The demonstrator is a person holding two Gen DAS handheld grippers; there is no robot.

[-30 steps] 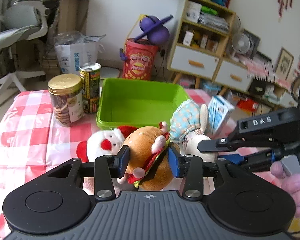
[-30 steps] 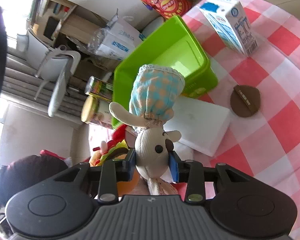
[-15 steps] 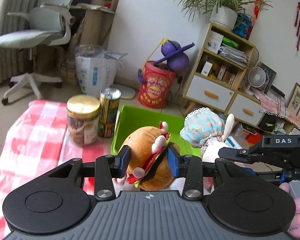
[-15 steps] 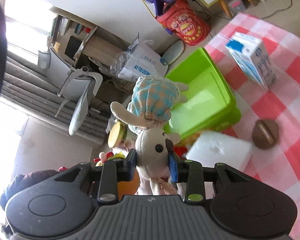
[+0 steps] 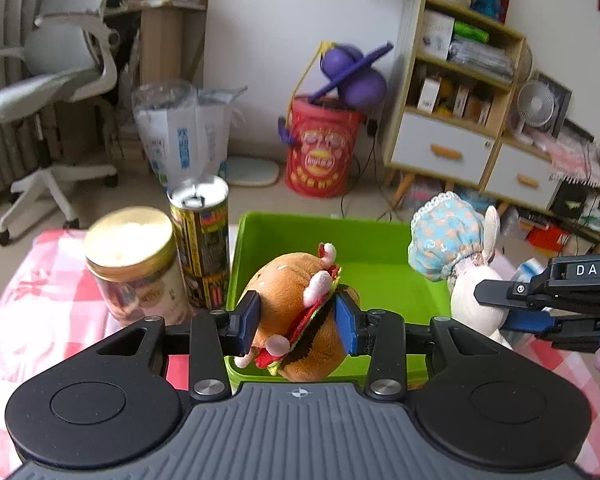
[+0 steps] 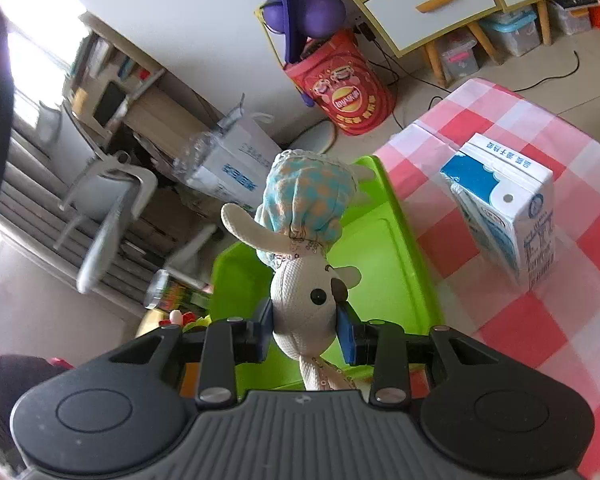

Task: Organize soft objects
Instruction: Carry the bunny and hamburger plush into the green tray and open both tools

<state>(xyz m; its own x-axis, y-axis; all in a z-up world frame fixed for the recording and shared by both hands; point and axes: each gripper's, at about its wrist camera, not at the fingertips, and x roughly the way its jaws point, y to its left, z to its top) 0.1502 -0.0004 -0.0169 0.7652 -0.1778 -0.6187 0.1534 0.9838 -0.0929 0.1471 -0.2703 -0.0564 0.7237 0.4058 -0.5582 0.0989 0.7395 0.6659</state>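
My left gripper (image 5: 296, 322) is shut on a plush hamburger (image 5: 300, 312) and holds it over the near edge of the green bin (image 5: 364, 240). My right gripper (image 6: 305, 332) is shut on a cream plush rabbit (image 6: 306, 300) with a blue checked bonnet, held above the green bin (image 6: 380, 256). The rabbit (image 5: 456, 248) and the right gripper (image 5: 496, 304) also show at the right of the left wrist view, over the bin's right side.
A gold-lidded jar (image 5: 134, 264) and a tall can (image 5: 200, 240) stand left of the bin on the red-checked tablecloth (image 5: 40, 300). A blue-and-white milk carton (image 6: 504, 208) stands right of the bin. Behind the table are a chair, a red barrel and a shelf.
Both grippers lifted their toys off the table and carried them forward over the green bin. The Santa plush and the white foam block have dropped out of view.
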